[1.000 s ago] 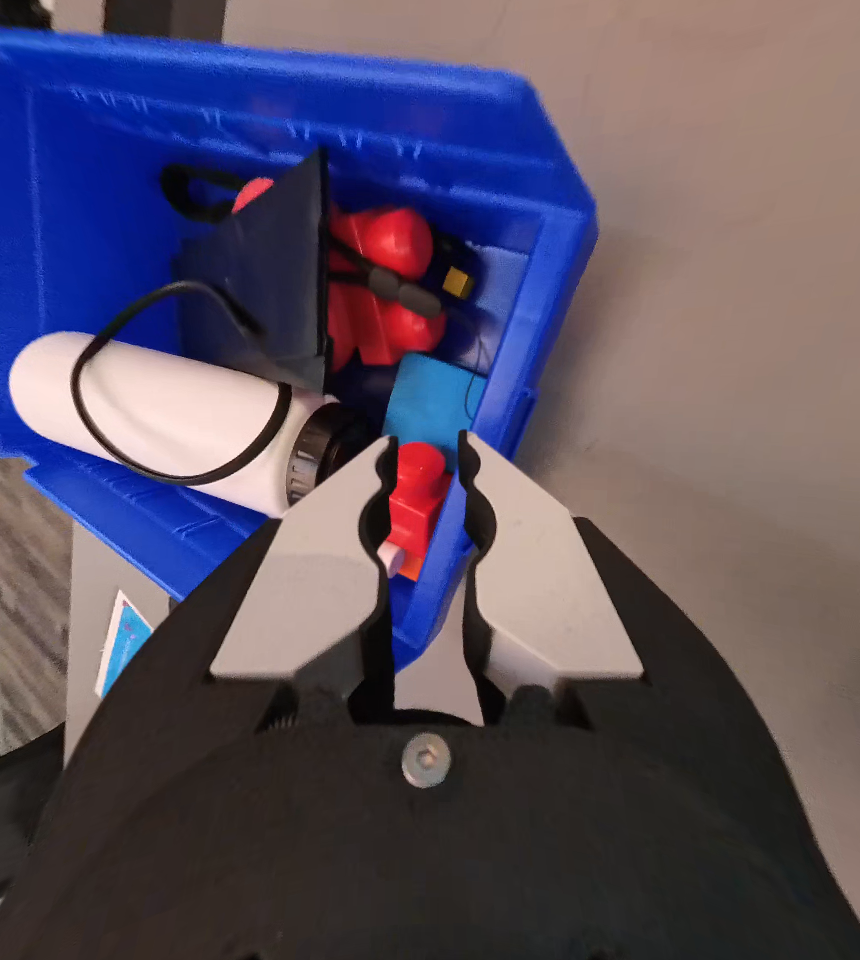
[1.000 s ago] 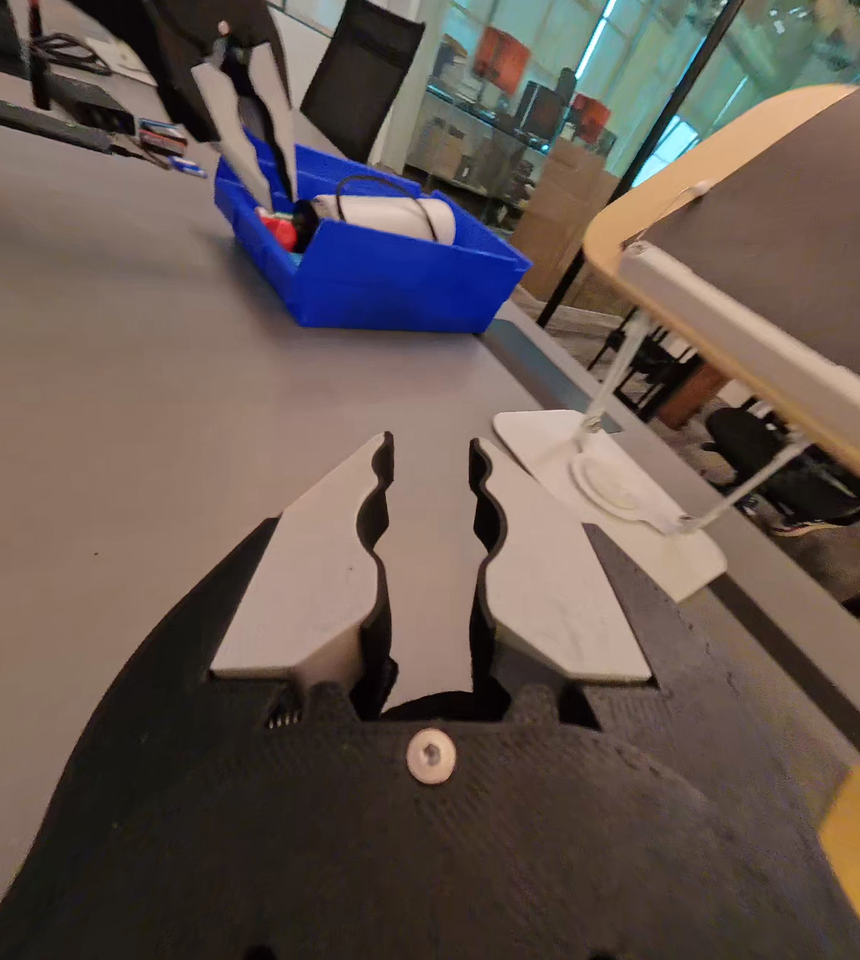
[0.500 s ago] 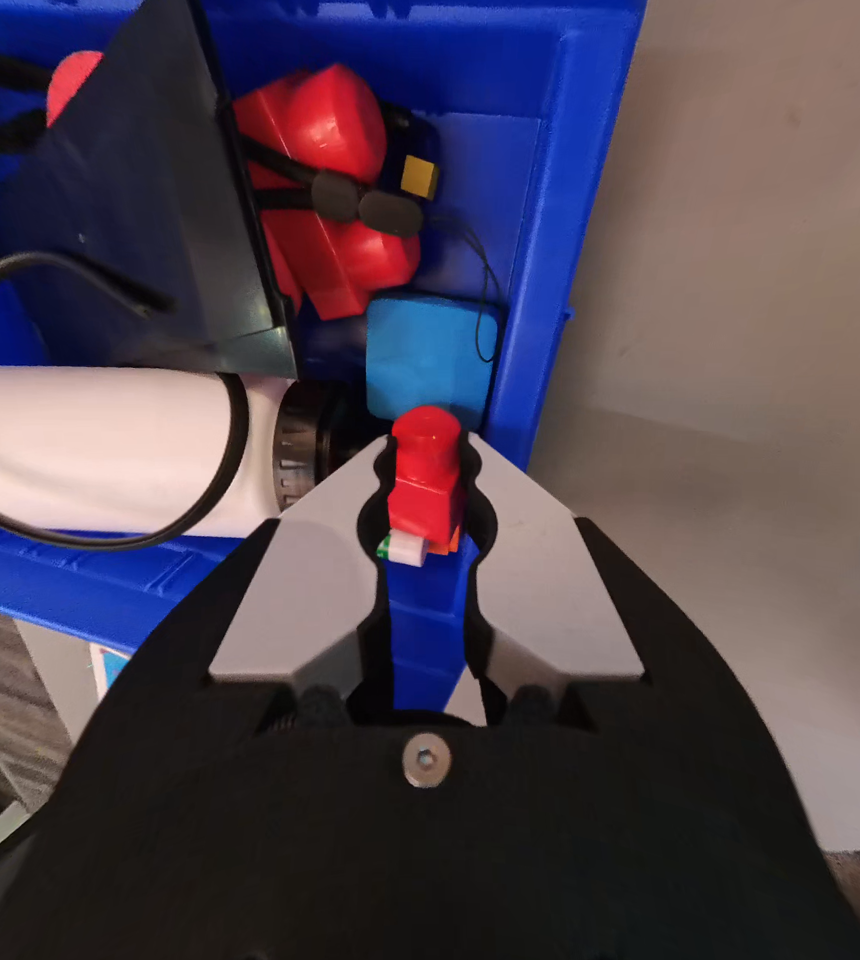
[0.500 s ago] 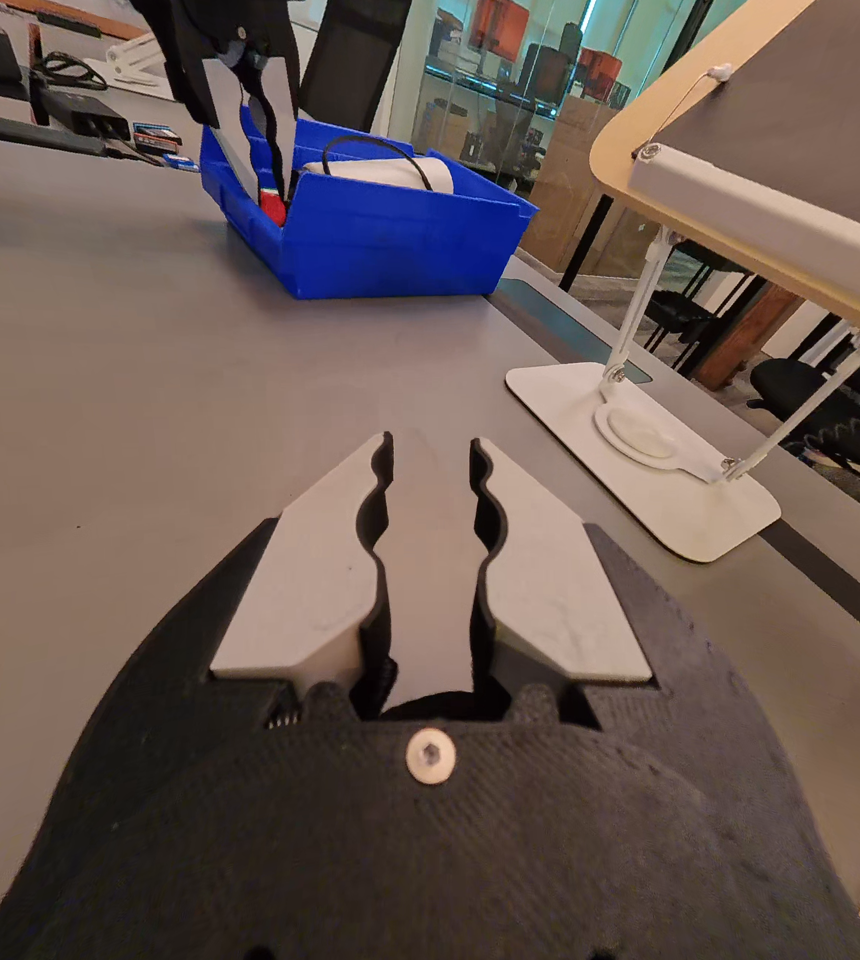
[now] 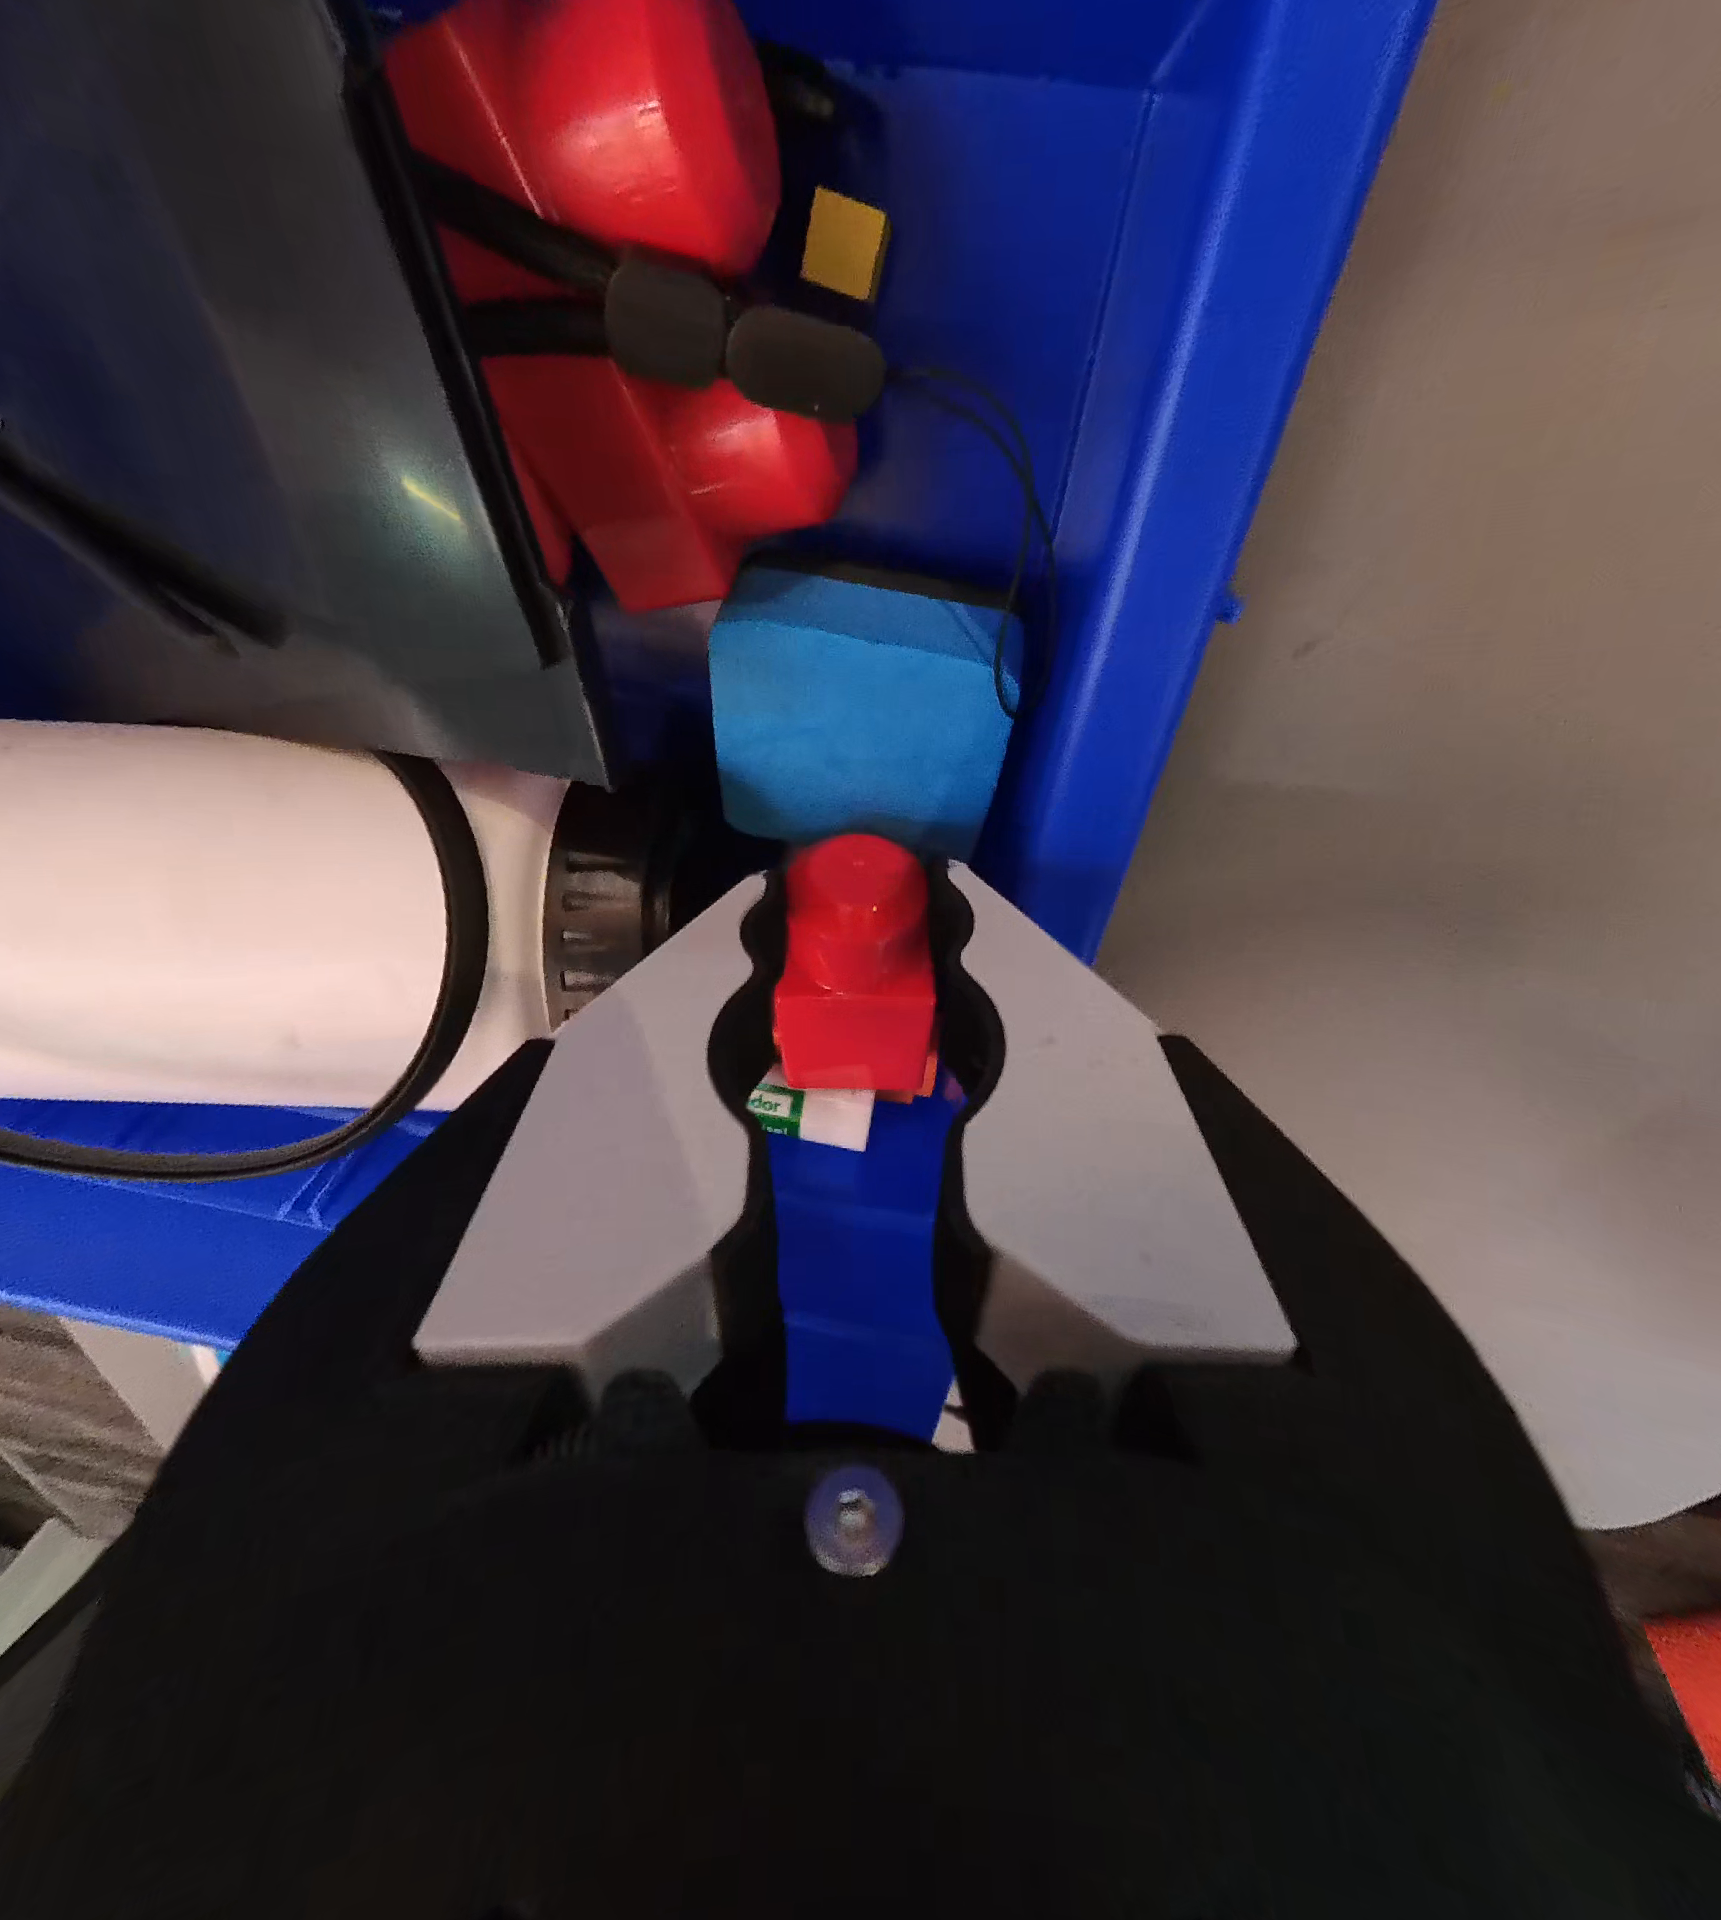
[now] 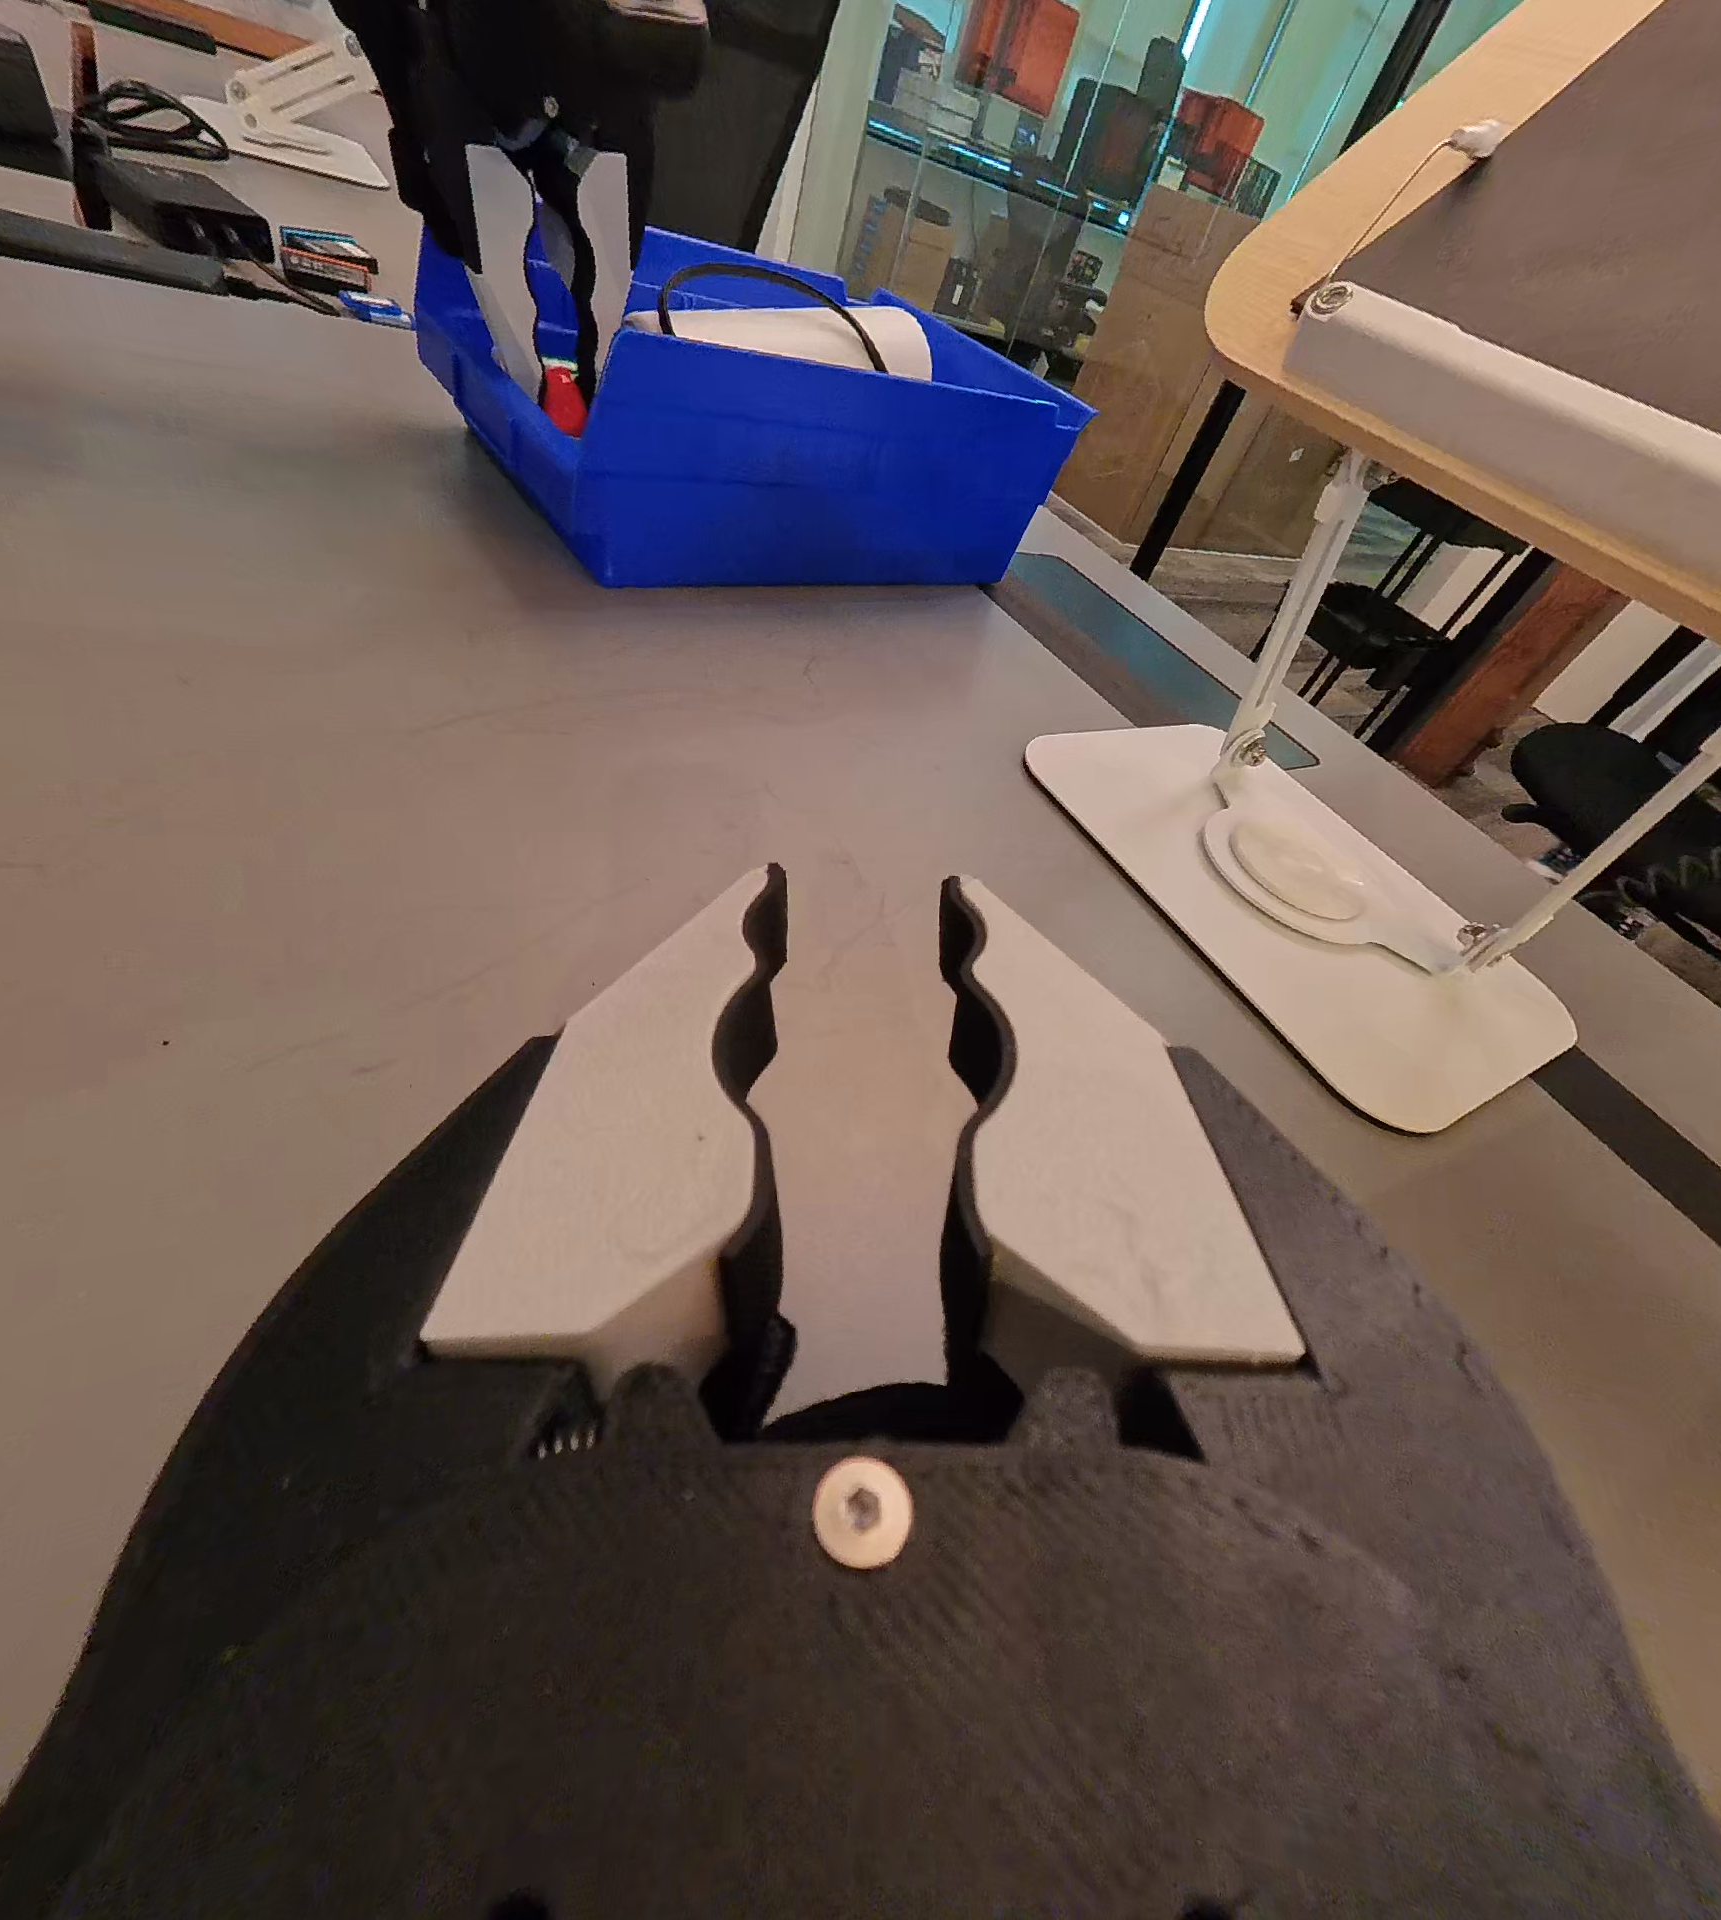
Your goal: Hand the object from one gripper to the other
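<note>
Grey surface fills most of the right wrist view; a white lamp base sits on it at right, well apart from the bin. Blue plastic bin stands farther back on the surface, crowded with items. In the left wrist view the bin's wall runs along the right side. Inside: white cylinder with a black ribbed cap lying on its side, a black cord loop around it; dark flat panel resting above the cylinder; red plastic toy with black straps across it, beside the panel; light blue foam block against the bin wall, just past the gripper tips; small yellow square near the toy.

Left gripper points down into the bin corner, its 2 grey fingers pinching a red toy brick piece with a round stud on top; a white and green bit and an orange bit show under the red part. Piece is held at the fingertips, touching or almost touching the foam block. From the right wrist view the left gripper dips into the bin's near end, red piece at its tips.

Right gripper hovers low over the bare surface, fingers spread, nothing between them, well apart from the bin.
</note>
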The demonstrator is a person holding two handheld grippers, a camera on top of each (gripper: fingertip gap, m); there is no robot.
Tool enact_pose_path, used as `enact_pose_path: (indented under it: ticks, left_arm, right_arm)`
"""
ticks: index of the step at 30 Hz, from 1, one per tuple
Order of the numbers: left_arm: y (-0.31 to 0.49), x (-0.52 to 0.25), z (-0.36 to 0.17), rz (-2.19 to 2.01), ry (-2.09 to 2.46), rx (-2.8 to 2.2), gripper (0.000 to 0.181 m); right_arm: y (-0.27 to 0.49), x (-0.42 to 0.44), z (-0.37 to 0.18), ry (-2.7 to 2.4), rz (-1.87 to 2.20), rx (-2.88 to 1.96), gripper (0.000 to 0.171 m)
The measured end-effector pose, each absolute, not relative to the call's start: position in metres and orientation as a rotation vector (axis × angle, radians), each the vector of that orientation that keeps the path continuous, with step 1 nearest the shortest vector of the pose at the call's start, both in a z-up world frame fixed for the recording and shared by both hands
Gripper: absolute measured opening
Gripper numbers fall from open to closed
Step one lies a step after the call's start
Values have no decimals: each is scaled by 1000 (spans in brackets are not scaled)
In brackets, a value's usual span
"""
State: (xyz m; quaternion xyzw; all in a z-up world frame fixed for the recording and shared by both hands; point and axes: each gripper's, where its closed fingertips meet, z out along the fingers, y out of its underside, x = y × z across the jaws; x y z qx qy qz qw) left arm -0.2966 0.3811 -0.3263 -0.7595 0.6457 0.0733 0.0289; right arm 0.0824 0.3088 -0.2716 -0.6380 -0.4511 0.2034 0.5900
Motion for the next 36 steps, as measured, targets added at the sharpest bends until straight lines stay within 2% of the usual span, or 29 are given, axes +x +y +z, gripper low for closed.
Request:
enact_pose_path:
  ticks: [1,10,20,28,33,36]
  left_arm:
    - [381,-297,-326,238,2000,-2335,26]
    - [378,-294,-303,168,1839,-2275,26]
    - [371,-263,-246,-26,1569,-2084,25]
    - [346,-152,-173,-326,1511,-1722,25]
    - [328,-72,-157,-529,1502,-1544,25]
    - [311,-30,-149,-677,1471,-1455,25]
  right_arm:
    - [309,83,-271,-1050,473,-1485,27]
    - [307,81,-272,-1059,476,-1480,27]
    - [307,80,-268,-1052,474,-1460,31]
    - [302,58,-221,-994,681,-1358,42]
    - [310,31,-189,-960,834,-1271,48]
    - [311,15,-194,-935,979,-1289,61]
